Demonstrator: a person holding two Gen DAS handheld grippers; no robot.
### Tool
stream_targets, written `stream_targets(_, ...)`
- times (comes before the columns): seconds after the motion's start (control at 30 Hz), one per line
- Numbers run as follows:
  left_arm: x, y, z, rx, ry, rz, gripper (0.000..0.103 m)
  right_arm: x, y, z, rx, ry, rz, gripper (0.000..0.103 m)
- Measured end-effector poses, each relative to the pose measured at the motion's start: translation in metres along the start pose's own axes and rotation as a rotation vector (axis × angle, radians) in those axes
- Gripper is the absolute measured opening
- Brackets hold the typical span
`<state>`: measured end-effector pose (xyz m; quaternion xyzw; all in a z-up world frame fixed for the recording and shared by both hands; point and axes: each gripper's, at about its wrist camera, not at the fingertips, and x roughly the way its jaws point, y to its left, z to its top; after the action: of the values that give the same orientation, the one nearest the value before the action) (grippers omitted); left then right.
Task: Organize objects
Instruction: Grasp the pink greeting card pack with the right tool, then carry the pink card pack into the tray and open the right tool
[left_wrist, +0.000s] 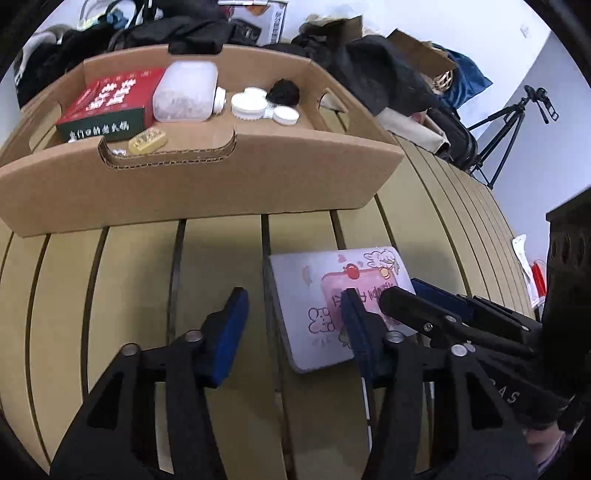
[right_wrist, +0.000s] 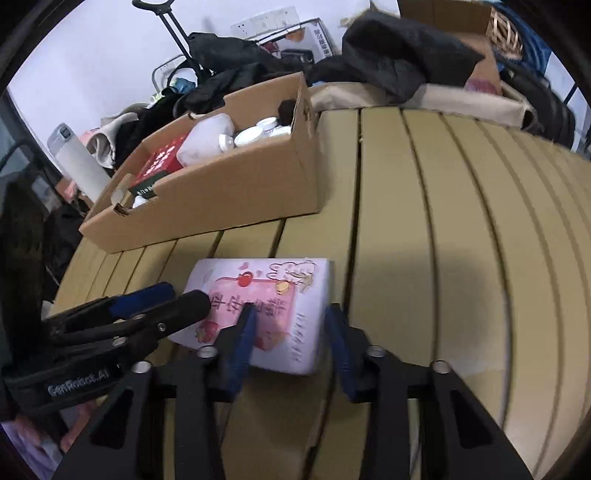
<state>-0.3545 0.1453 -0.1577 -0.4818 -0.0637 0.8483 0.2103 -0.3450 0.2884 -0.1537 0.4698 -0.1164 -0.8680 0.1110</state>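
Slatted tan table (left_wrist: 221, 258), both grippers low over the near edge. White box with pink cartoon print (right_wrist: 273, 310) lies flat on the slats, at 12 o'clock from the right gripper (right_wrist: 291, 332) and at 2 o'clock from the left gripper (left_wrist: 295, 325). Right gripper: jaws parted to about the box's width, one blue pad over the printed top, the other at the box's right edge; whether either pad actually touches is hard to tell from this angle. Left gripper: jaws wide apart, nothing between them, its right pad overlapping the box's left part in the left wrist view. Cardboard tray (left_wrist: 207, 192) sits at 11 o'clock from the left gripper, well apart from the box. Inside it: red-and-green carton (left_wrist: 110, 107), frosted plastic jar (left_wrist: 184, 92) on its side, white lids (left_wrist: 258, 105), small yellow bar (left_wrist: 147, 142), dark fuzzy lump (left_wrist: 282, 92). Dark clothing (left_wrist: 376, 70) is heaped beyond the tray; tripod (left_wrist: 509, 125) at 2 o'clock.
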Motion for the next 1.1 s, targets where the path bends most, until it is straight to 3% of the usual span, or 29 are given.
stream_targets(0.13,0.000,-0.002,-0.004,0.011,-0.018,-0.003,0.043,0.003,-0.008,-0.003,0.028,-0.012,0.044,0.038)
stream_targets(0.3,-0.004,0.001,-0.007,-0.050,0.002,-0.040,0.027,0.002,0.000,-0.004,0.038,0.010,0.035,0.035)
stream_targets(0.4,-0.027,0.004,-0.023,-0.079,0.015,-0.040,0.025,-0.014,0.018,-0.018,0.012,0.012,-0.007,0.025)
stream_targets(0.6,-0.099,-0.007,-0.076,-0.102,-0.022,-0.076,0.025,-0.076,0.050,-0.066,-0.031,0.009,0.034,0.024)
stream_targets(0.7,-0.121,-0.015,-0.086,-0.102,-0.053,-0.072,0.025,-0.097,0.059,-0.077,-0.040,-0.014,0.032,0.024)
stream_targets(0.87,-0.165,-0.027,-0.048,-0.045,-0.163,-0.101,0.025,-0.133,0.072,-0.053,-0.063,-0.103,0.052,0.024)
stream_targets(1.0,-0.181,-0.024,0.024,-0.020,-0.221,-0.166,0.025,-0.156,0.077,0.009,-0.070,-0.182,0.093,0.024)
stream_targets(1.1,-0.170,-0.016,0.081,-0.057,-0.218,-0.146,0.025,-0.149,0.076,0.065,-0.057,-0.193,0.134,0.024)
